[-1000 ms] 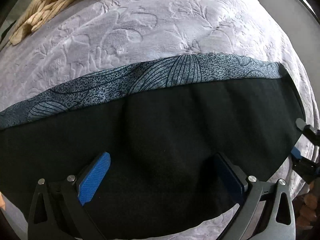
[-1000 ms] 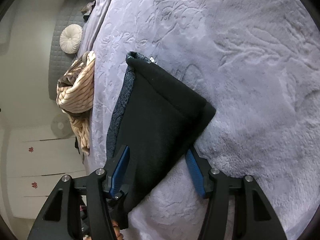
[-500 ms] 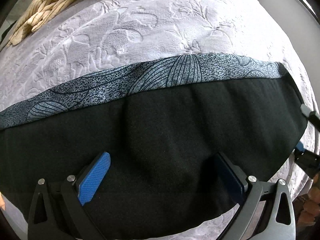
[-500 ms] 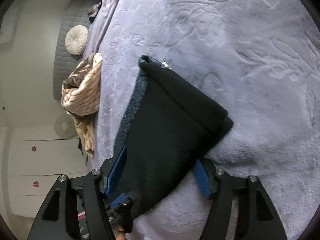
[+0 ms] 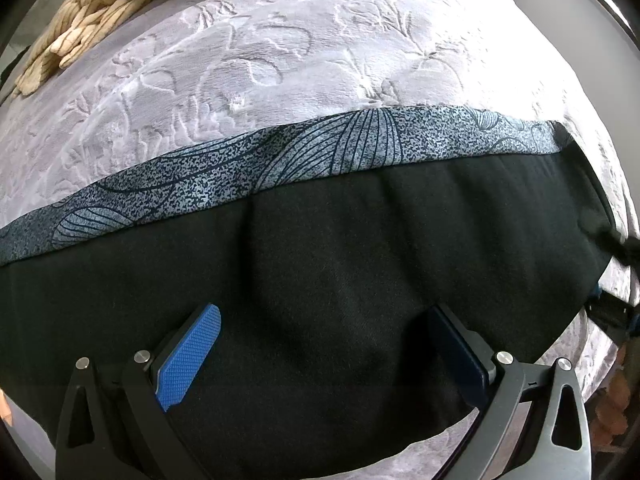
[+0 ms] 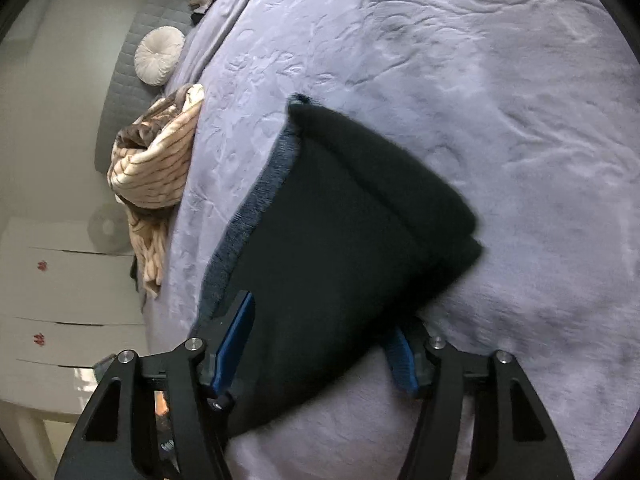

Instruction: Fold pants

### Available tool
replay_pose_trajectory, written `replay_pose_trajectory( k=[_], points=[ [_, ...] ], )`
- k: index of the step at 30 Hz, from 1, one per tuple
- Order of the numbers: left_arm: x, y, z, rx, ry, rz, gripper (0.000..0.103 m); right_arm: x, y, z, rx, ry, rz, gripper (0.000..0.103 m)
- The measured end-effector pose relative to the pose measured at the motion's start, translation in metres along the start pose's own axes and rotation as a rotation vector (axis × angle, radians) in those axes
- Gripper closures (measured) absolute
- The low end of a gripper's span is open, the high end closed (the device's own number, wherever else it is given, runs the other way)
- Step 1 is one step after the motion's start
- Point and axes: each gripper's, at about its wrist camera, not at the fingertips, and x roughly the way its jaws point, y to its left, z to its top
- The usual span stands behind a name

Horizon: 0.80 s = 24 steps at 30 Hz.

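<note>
- Left wrist view: black fleece pants (image 5: 340, 280), folded, grey leaf-print strip along far edge, on embossed plush lilac bedspread (image 5: 280, 60).
- Left gripper (image 5: 324, 344): jaws spread over pants.
- Right gripper (image 6: 320, 348): jaws spread, straddling pants' end.

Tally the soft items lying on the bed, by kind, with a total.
Pants: 1
Striped cream blanket: 1
Round white cushion: 1
Total: 3, all on the lilac bedspread.
</note>
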Motion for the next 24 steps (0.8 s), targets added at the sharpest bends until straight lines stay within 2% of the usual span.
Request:
replay_pose_trajectory(
  k=[1, 2, 3, 4, 5, 7, 9, 13, 15, 17, 22, 24],
  points=[
    [0.0, 0.0, 0.001, 0.0, 0.002, -0.001, 0.0, 0.003, 0.003, 0.003, 0.019, 0.0, 0.047, 0.046],
    [-0.001, 0.001, 0.003, -0.006, 0.004, -0.008, 0.009, 0.007, 0.005, 0.005, 0.048, 0.003, 0.108, 0.07],
    [-0.009, 0.005, 0.006, -0.031, -0.014, -0.019, 0.022, 0.01, 0.007, 0.007, 0.065, 0.008, 0.149, 0.089],
    [-0.017, 0.007, 0.009, -0.043, -0.036, -0.02, 0.043, 0.01, 0.011, 0.009, 0.071, 0.003, 0.174, 0.089],
    [-0.024, 0.009, 0.012, -0.042, -0.052, -0.013, 0.047, 0.008, 0.016, 0.009, 0.062, -0.001, 0.181, 0.089],
    [-0.038, 0.014, 0.02, -0.035, -0.104, 0.0, 0.047, 0.001, 0.027, 0.008, 0.012, -0.007, 0.18, 0.089],
    [-0.04, 0.014, 0.026, -0.017, -0.117, 0.011, 0.047, -0.006, 0.036, 0.005, -0.028, -0.003, 0.178, 0.089],
    [-0.012, -0.002, 0.029, 0.014, -0.078, 0.016, 0.047, -0.013, 0.046, -0.001, -0.043, -0.012, 0.188, 0.089],
    [0.005, -0.019, 0.024, 0.087, -0.092, 0.089, 0.047, -0.012, 0.054, -0.006, -0.056, -0.008, 0.173, 0.089],
    [0.009, -0.023, 0.023, 0.114, -0.111, 0.113, 0.047, -0.012, 0.068, -0.01, -0.11, -0.003, 0.136, 0.089],
    [0.0, 0.006, 0.038, 0.059, -0.079, -0.021, 0.041, -0.016, 0.121, -0.023, -0.268, -0.021, 0.043, 0.089],
    [-0.009, 0.022, 0.039, 0.033, -0.087, -0.035, 0.036, -0.021, 0.141, -0.029, -0.336, -0.032, 0.002, 0.089]
  ],
)
